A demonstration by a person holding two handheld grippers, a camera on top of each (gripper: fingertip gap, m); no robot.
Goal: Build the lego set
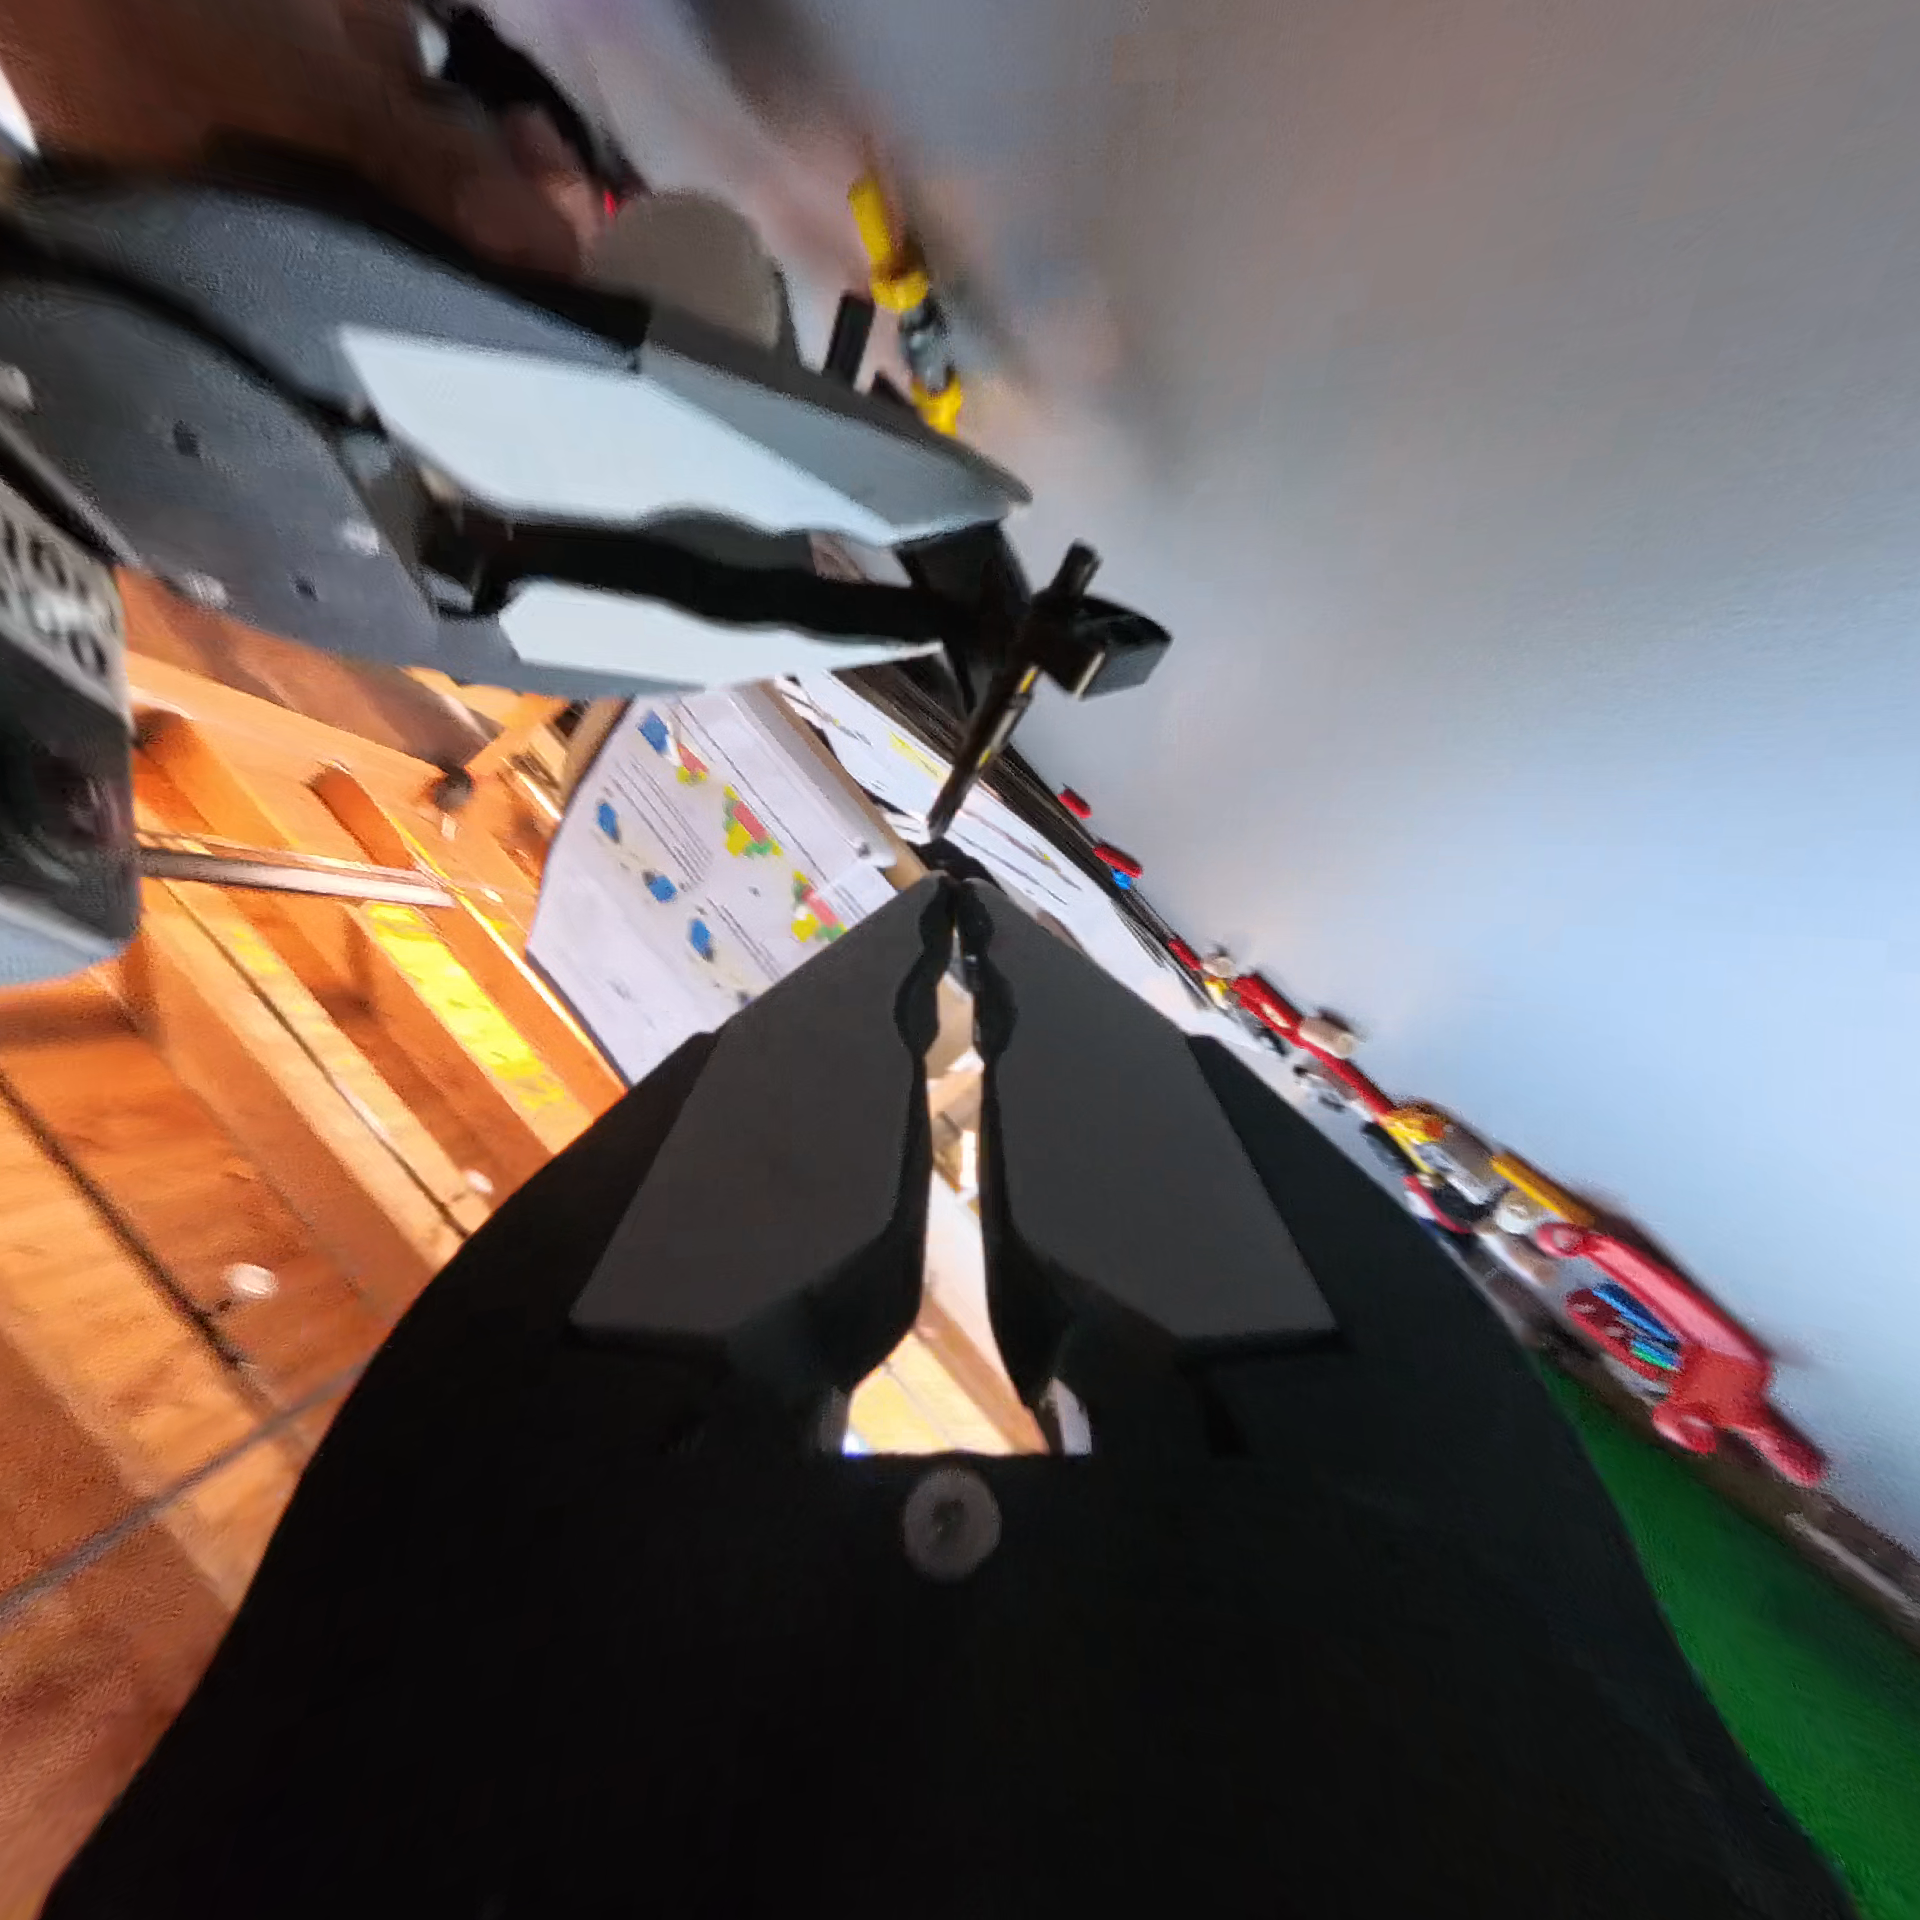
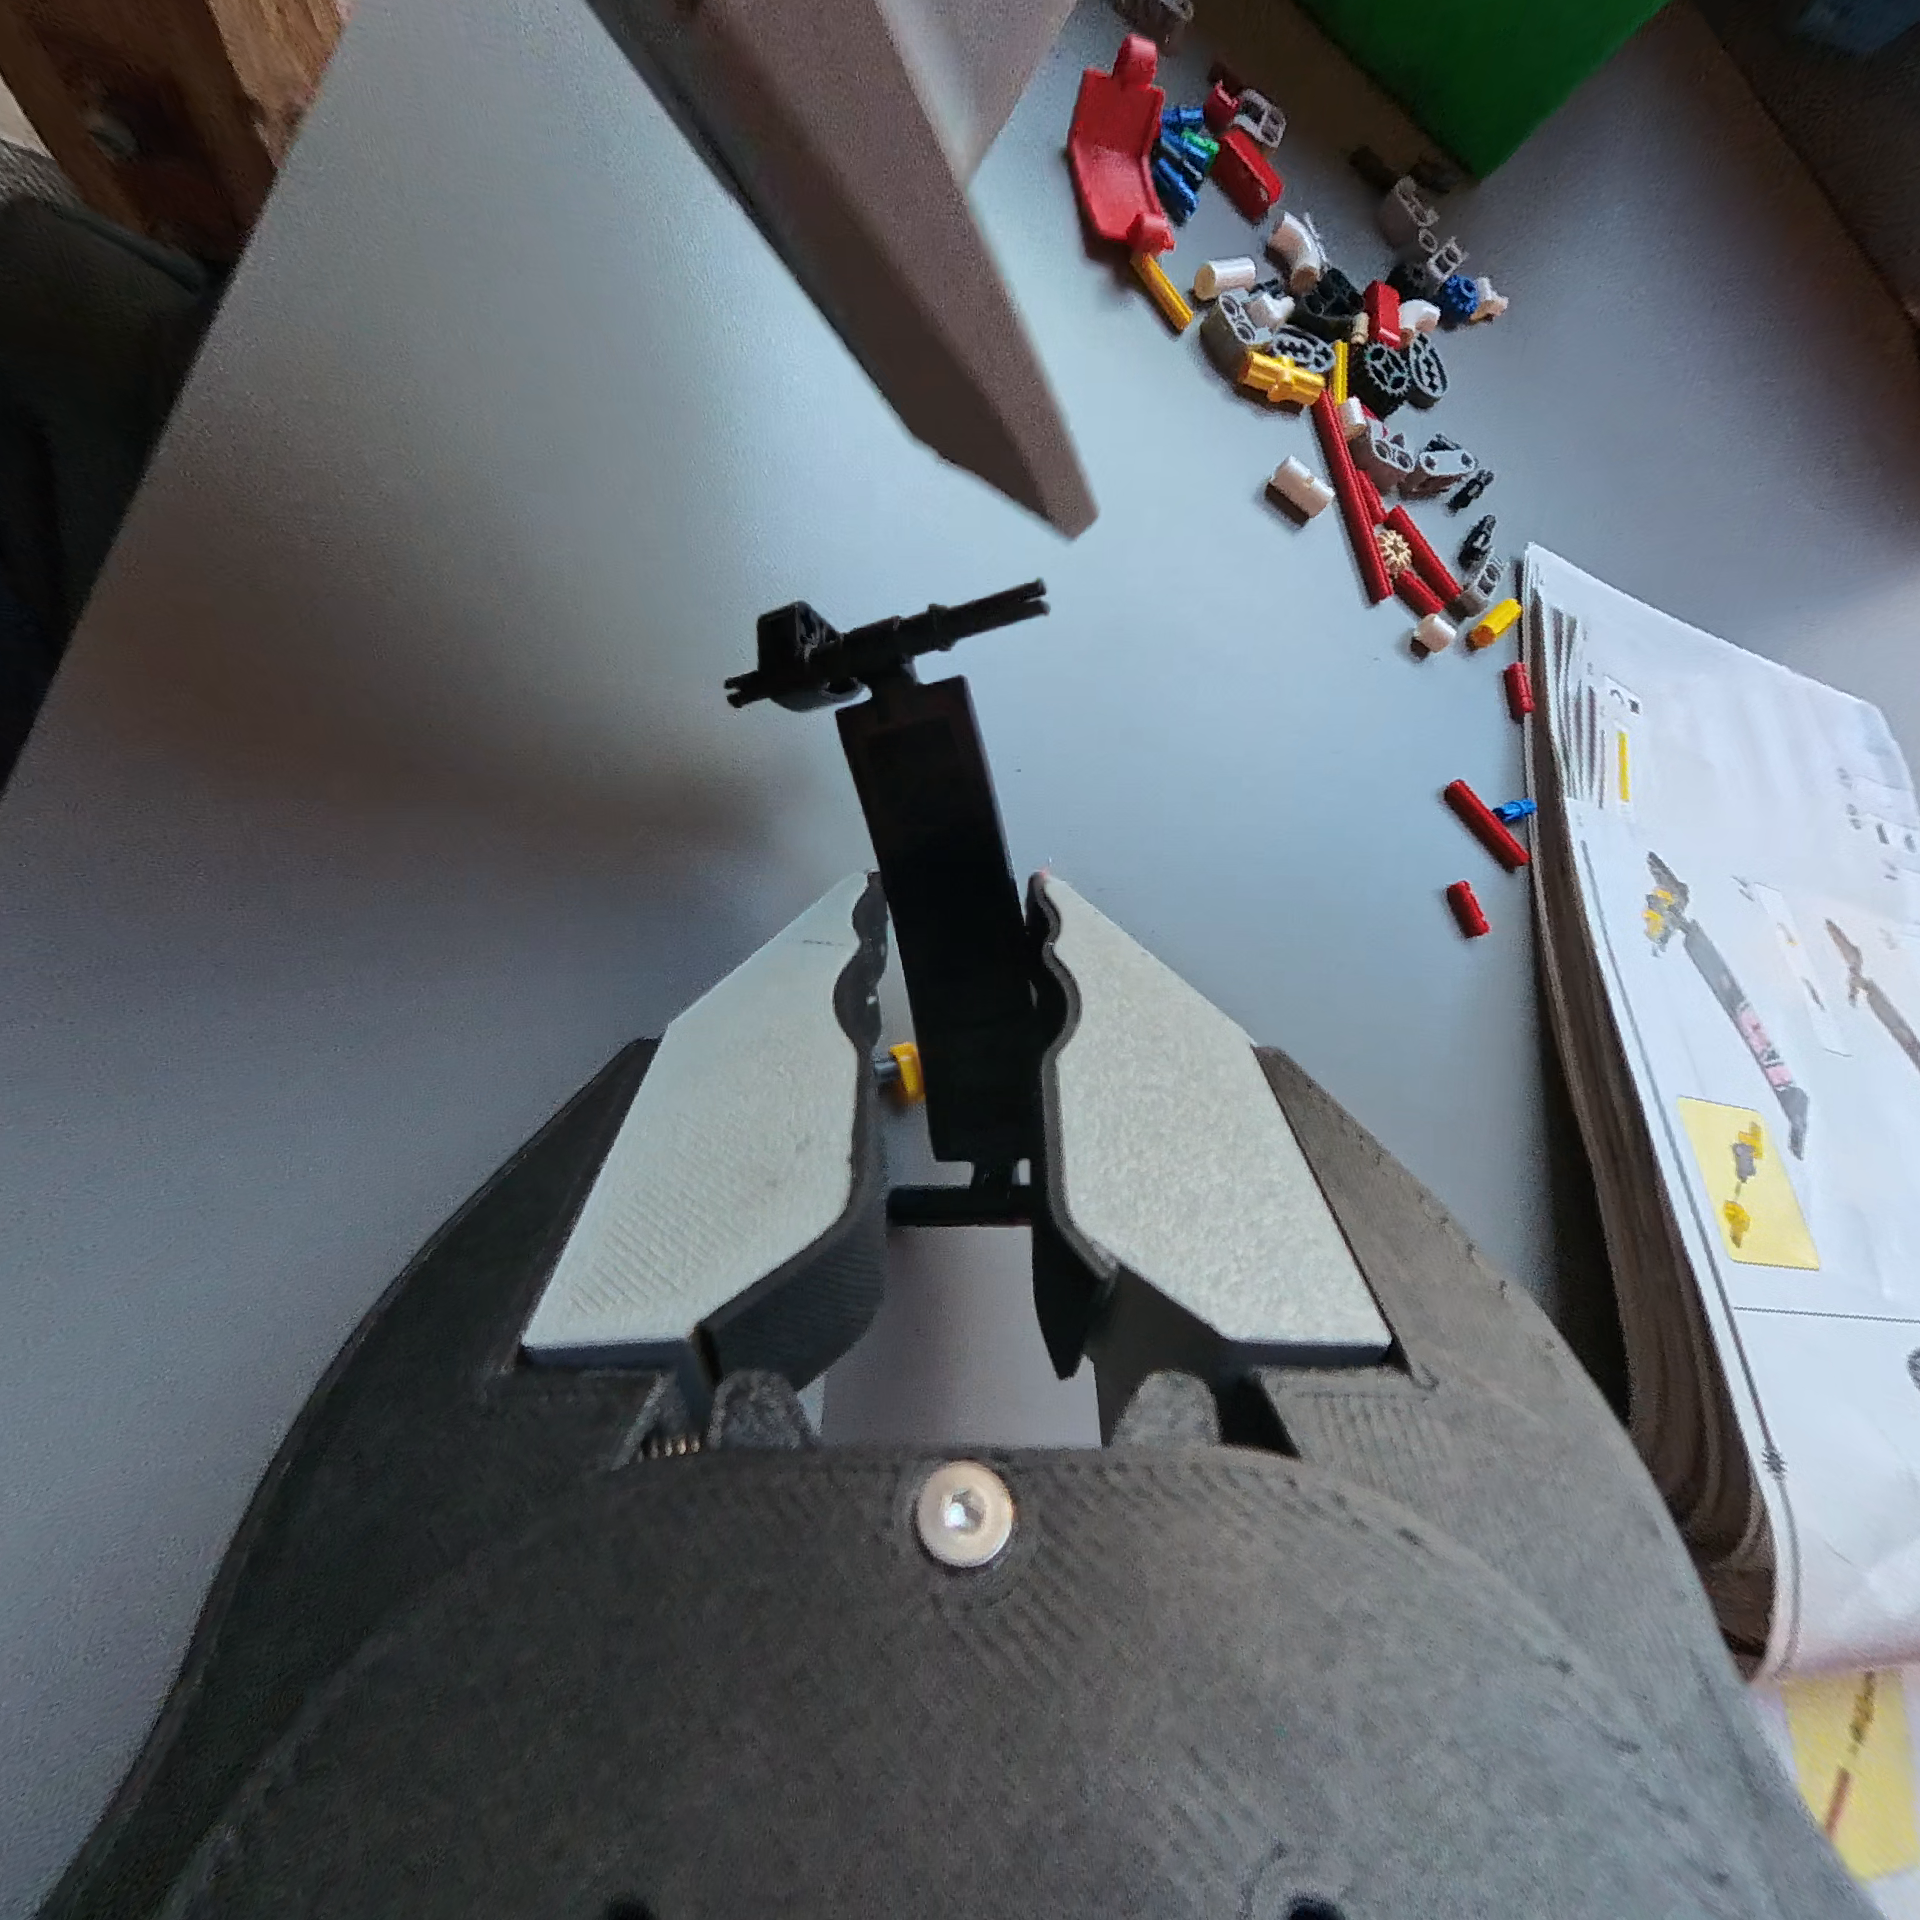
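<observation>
My right gripper (image 2: 956,883) is shut on a long black toy-brick assembly (image 2: 935,831). Both grey pads press its flat black panel. A black cross-axle and connector stick out at its far end, and a small yellow pin shows at its left side. It hangs above the grey table (image 2: 416,727). In the left wrist view the right gripper (image 1: 935,592) reaches in from the upper left with the assembly (image 1: 1101,644) at its tips. My left gripper (image 1: 954,894) is shut, with nothing seen between its black fingers. It hovers just beyond the assembly, and one of its fingers (image 2: 883,260) shows in the right wrist view.
A pile of loose red, black, yellow and white toy parts (image 2: 1340,343) lies at the far right. An open instruction booklet (image 2: 1714,935) lies along the right edge and also shows in the left wrist view (image 1: 707,862). A green box (image 2: 1475,73) stands at the back. My hands' fingertips stand some 6 centimetres from each other.
</observation>
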